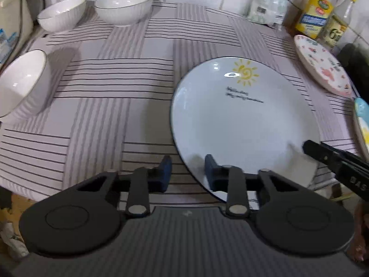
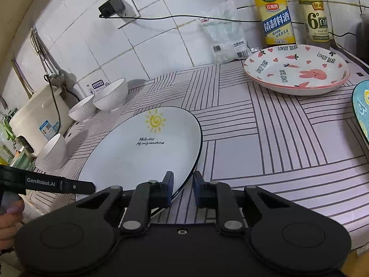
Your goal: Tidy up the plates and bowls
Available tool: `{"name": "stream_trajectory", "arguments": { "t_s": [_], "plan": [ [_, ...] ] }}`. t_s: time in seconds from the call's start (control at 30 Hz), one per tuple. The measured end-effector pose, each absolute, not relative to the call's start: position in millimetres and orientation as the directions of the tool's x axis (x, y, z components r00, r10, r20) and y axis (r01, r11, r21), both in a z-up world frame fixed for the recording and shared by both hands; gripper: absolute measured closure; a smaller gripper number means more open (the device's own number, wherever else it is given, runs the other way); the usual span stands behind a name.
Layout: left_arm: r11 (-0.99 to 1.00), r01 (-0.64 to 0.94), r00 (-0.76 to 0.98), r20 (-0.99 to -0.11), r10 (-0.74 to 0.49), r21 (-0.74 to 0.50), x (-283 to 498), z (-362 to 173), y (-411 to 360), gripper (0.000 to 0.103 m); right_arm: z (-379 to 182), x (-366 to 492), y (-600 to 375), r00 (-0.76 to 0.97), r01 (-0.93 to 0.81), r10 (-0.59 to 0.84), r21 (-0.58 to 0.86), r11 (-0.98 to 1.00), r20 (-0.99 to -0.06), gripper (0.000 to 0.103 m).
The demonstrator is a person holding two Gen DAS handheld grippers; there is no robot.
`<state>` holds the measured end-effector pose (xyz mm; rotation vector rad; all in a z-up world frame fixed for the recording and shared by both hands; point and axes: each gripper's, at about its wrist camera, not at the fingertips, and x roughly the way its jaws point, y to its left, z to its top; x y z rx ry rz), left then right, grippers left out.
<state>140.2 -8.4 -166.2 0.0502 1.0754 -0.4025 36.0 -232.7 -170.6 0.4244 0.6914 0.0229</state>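
So the big white sun plate (image 1: 242, 120) sits flat on the bench (image 1: 115, 87), which has a pale cloth with grey stripe blocks over it. The plate has a thin dark rim, a yellow sun doodle and a couple of lines of small script near the middle.

Both claws are on it from the near side. The left claw (image 1: 188, 173) has its blue pads either side of the plate's near-left edge, one pad over the white surface and the other out over the cloth, jaws pulled in narrow on the rim. The right claw (image 2: 183, 190) does the same thing on the opposite near edge, rim running between its two pads, jaws nearly together, so it reads as clamped on the plate too. In the left wrist view the right claw's black finger pokes in from the right, and a bit of the person's hand (image 2: 9, 217) shows at the lower left of the right wrist view.

Other stuff around: three white ribbed bowls, two side by side at the back left (image 1: 124, 7) (image 1: 62, 13) and one nearer on the left edge (image 1: 23, 80). A pink bunny plate (image 2: 297, 69) with carrots and hearts sits at the back right, well apart from the sun plate, and a blue patterned plate (image 2: 362, 106) peeks in at the right edge. Behind them are two bottles (image 2: 274, 16) (image 2: 316, 16) and a white bag (image 2: 223, 34) against the tiled wall, plus a cream rice cooker (image 2: 39, 120) off the left end
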Motion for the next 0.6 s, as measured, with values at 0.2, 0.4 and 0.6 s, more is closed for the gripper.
{"name": "stream_trajectory", "arguments": {
  "t_s": [0.2,0.4,0.6],
  "plan": [
    [0.925,0.34,0.415,-0.856,-0.309,-0.169,136,-171,-14,0.078,-174,43,-239,0.754,0.131,0.2,0.441,0.888,-0.626,0.081],
    [0.929,0.332,0.429,-0.85,-0.304,-0.165,134,-171,-13,0.078,-183,49,-247,0.742,0.099,0.277,0.509,0.855,-0.61,0.08],
    [0.925,0.353,0.436,-0.849,-0.298,-0.143,133,-169,-15,0.078,-178,51,-243,0.732,0.047,0.282,0.459,0.887,-0.62,0.079]
  ]
}}
